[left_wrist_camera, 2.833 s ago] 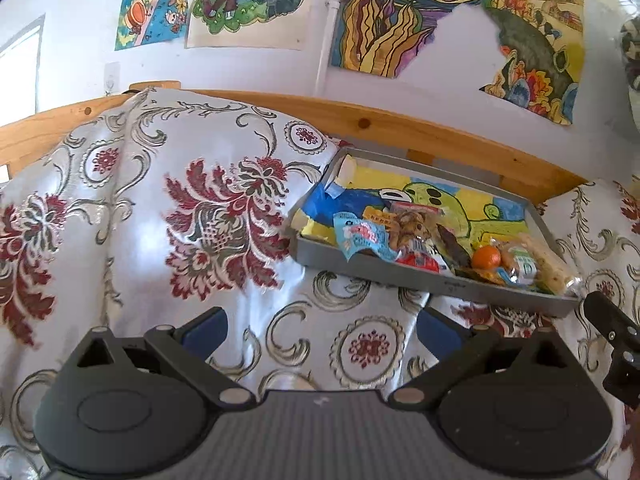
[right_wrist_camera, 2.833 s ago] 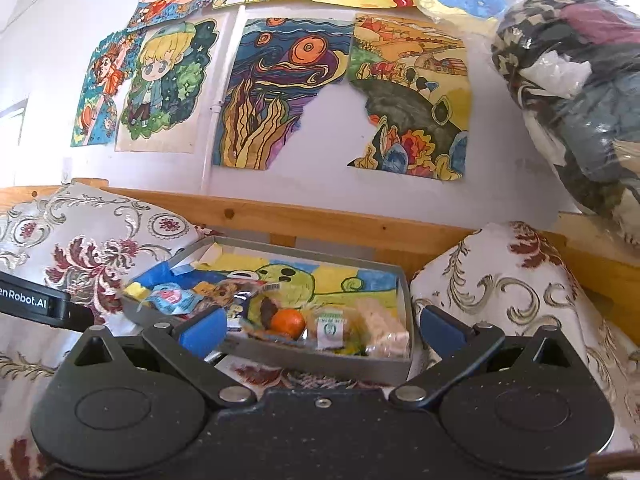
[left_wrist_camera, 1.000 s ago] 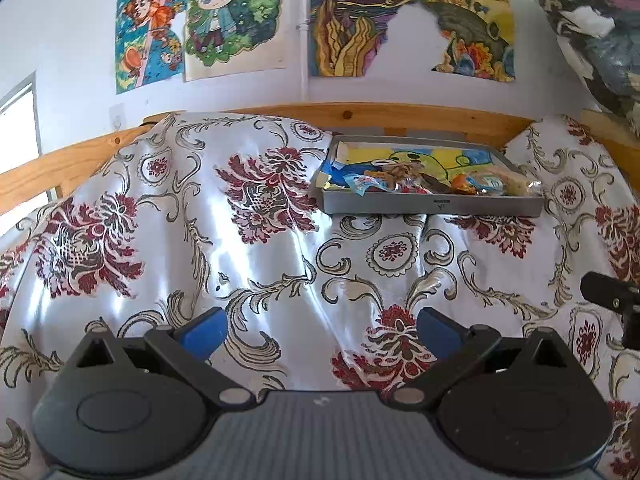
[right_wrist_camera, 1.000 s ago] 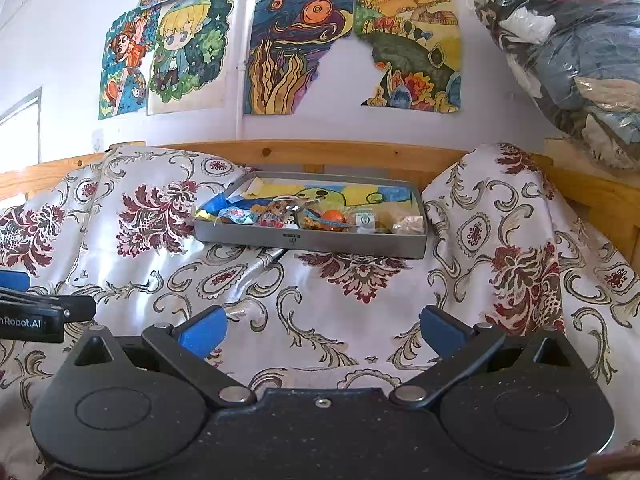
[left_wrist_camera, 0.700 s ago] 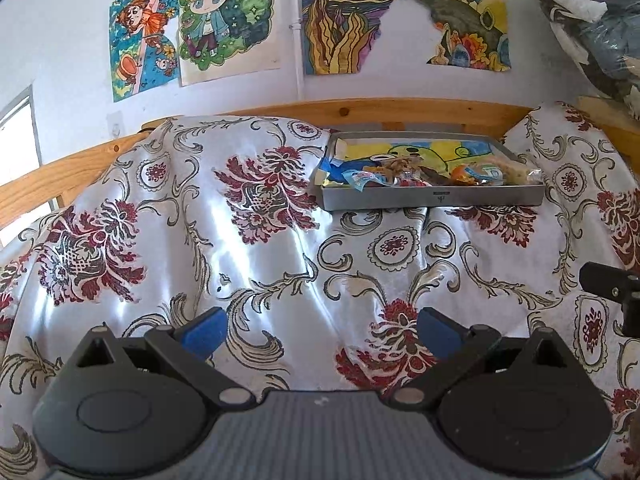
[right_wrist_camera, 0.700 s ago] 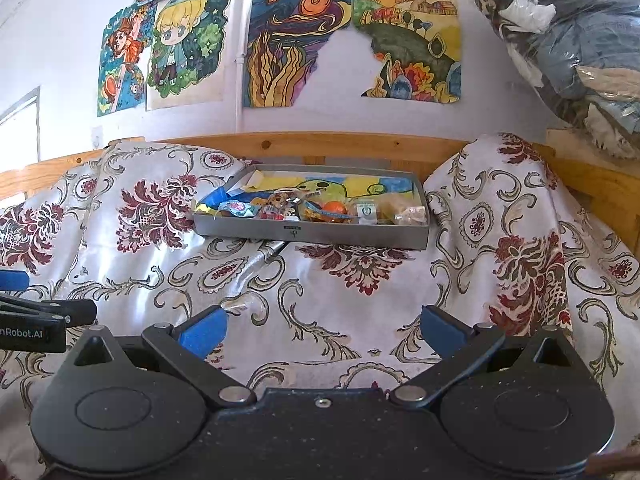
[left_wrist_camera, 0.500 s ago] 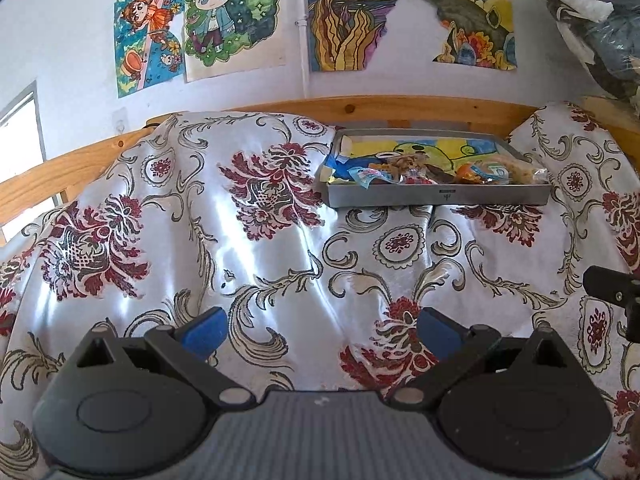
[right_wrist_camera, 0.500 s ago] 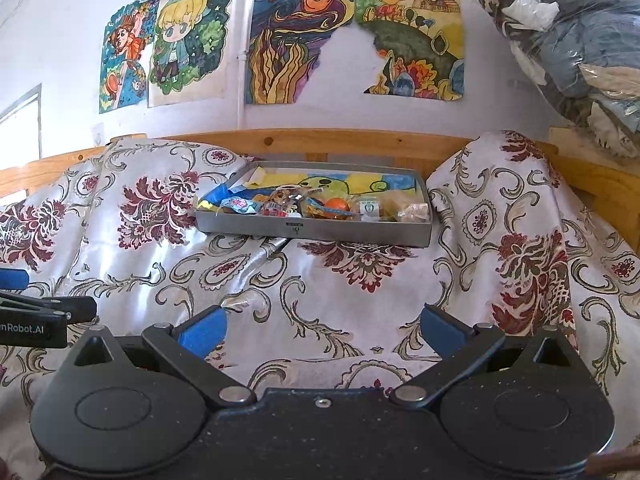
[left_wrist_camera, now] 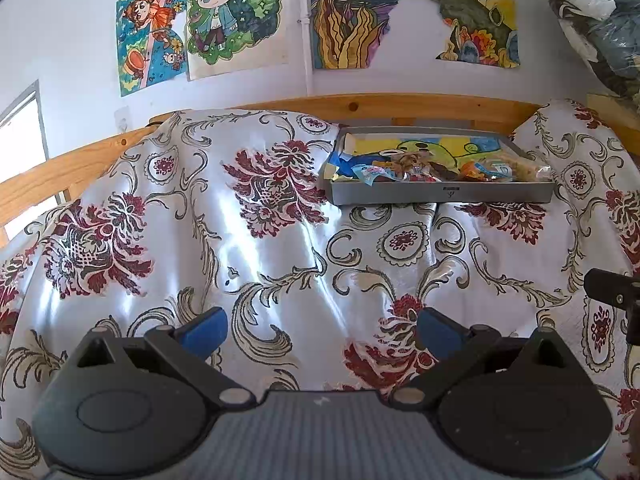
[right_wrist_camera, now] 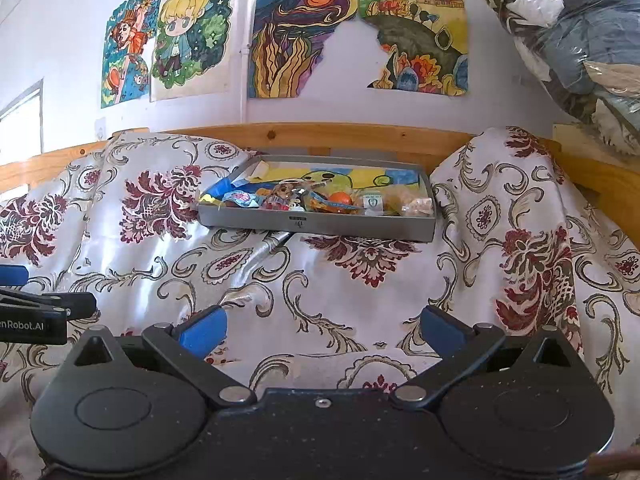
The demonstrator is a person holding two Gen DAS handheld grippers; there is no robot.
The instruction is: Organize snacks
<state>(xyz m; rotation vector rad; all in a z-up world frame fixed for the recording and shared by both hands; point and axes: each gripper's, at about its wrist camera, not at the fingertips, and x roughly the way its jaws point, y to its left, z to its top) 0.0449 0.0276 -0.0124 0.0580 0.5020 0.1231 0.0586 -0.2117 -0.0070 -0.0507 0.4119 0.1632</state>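
Observation:
A shallow grey tray [left_wrist_camera: 440, 194] [right_wrist_camera: 320, 226] lies on a floral cloth at the far side, against a wooden rail. Several wrapped snacks fill its front half, among them a blue packet [right_wrist_camera: 242, 198], an orange round one [right_wrist_camera: 340, 199] and a pale crumbly bar [right_wrist_camera: 418, 204]. My left gripper [left_wrist_camera: 322, 328] hangs open well short of the tray, with nothing between its blue pads. My right gripper [right_wrist_camera: 322, 326] is likewise open and empty, farther right. Each gripper shows at the other view's edge.
The white, red-flowered cloth [left_wrist_camera: 260, 248] lies rumpled over the surface, humped at the right [right_wrist_camera: 520, 208]. A wooden rail [right_wrist_camera: 340, 136] runs behind the tray. Paintings hang on the wall [right_wrist_camera: 304, 32]. A plastic bag of clothes [right_wrist_camera: 568, 36] bulges at the upper right.
Both grippers have pulled back from the tray, which was close 2.8 s ago and is now far. Over the last second the views barely shift. Both stay open.

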